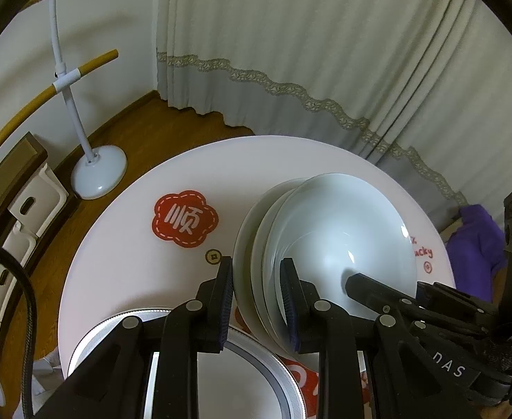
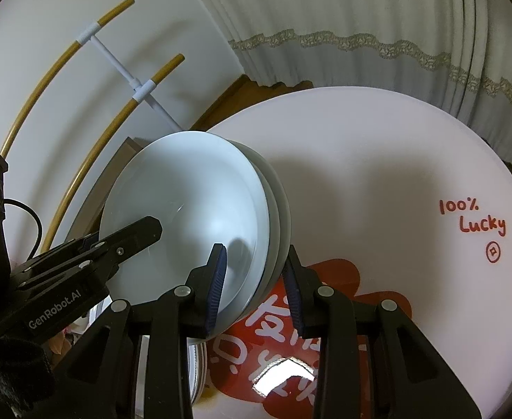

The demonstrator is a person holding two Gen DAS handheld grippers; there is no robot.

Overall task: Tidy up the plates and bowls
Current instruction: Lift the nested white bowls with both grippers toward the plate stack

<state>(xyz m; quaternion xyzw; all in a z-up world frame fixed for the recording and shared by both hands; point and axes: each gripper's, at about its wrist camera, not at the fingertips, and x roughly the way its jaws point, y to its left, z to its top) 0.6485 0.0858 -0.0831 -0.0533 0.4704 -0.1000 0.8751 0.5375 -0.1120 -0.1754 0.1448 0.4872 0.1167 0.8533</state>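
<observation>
Round table (image 1: 123, 272), plate stack (image 1: 325, 230) between both grippers

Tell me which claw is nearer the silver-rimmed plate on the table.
Left. The left claw hangs right above the silver-rimmed plate, clamping one side of the stack of bowls. The right claw clamps the opposite side, out by the plate's edge.

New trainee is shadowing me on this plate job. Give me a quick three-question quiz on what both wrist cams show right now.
1. True or false: the stack of white dishes lies flat on the round table.
2. Which grippers clamp the stack's rims?
3. Multiple choice: the silver-rimmed plate is A) in a gripper, B) on the table, C) on the floor.

Key
1. False; it is held tilted above the table.
2. Both: left gripper and right gripper.
3. B.
</observation>
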